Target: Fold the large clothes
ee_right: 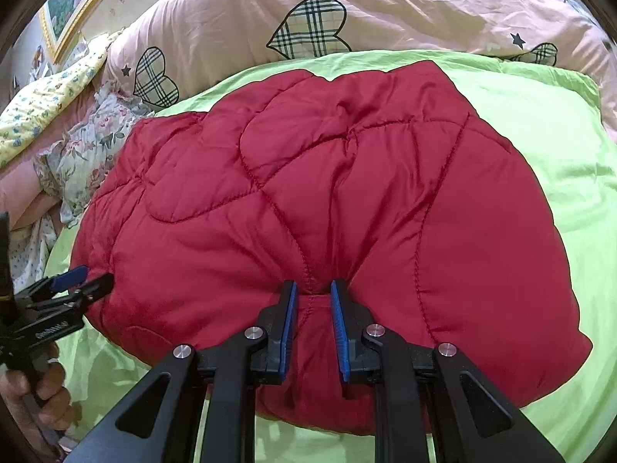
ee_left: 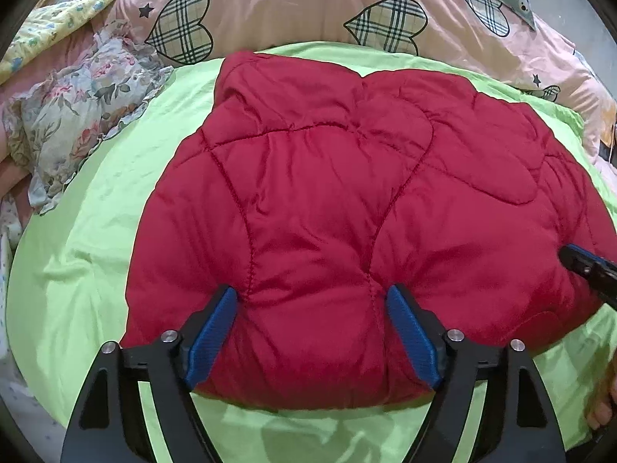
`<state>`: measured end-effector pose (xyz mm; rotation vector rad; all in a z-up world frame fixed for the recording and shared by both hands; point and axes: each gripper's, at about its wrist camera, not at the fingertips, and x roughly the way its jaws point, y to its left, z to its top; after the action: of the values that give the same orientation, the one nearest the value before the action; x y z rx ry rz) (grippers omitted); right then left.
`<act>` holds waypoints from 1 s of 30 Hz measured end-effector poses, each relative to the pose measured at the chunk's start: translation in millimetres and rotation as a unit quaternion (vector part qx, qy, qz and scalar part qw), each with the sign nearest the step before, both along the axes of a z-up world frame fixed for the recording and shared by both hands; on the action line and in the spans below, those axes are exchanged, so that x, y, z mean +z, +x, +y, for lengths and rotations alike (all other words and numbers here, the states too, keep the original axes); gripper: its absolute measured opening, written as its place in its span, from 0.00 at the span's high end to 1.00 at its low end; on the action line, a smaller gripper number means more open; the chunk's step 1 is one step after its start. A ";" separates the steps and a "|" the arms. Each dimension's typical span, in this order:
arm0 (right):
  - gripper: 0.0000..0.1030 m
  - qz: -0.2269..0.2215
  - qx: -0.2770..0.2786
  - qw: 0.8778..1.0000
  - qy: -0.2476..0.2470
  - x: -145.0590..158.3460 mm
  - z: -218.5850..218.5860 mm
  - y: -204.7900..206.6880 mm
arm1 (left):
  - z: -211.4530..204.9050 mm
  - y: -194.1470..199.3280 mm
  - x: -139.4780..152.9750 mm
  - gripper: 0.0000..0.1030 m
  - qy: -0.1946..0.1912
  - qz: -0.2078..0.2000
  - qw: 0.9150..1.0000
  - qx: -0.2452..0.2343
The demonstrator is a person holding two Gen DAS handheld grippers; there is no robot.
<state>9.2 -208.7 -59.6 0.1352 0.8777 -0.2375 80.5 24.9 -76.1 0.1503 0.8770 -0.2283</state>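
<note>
The folded red quilted jacket [ee_left: 347,212] lies on the lime-green sheet [ee_left: 96,250] of the bed, its near edge at both grippers and bare sheet all round it. The left gripper [ee_left: 312,332] has its fingers spread wide, straddling that edge without pinching, while the right gripper [ee_right: 313,324] has its fingers closed on a pinched ridge of the jacket. The pink heart-print quilt [ee_right: 231,11] crowds the far edge, and a floral cloth [ee_left: 85,115] crowds the far left corner.

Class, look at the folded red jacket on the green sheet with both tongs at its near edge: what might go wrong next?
1. The right tongs pinch only a small pleat of the puffy red jacket; it may slip.
2. The left tongs stand open, so lifting now could unfold the left side.
</note>
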 end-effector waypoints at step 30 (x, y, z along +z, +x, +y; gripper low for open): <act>0.62 0.006 0.008 0.997 -0.072 -18.0 21.6 17.9 | 3.4 11.6 -5.4 0.10 -0.009 -0.001 1.000 -0.009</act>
<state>27.1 -187.1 -77.6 -0.0073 0.8699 -0.2860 92.1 28.3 -81.5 0.1410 0.8712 -0.2521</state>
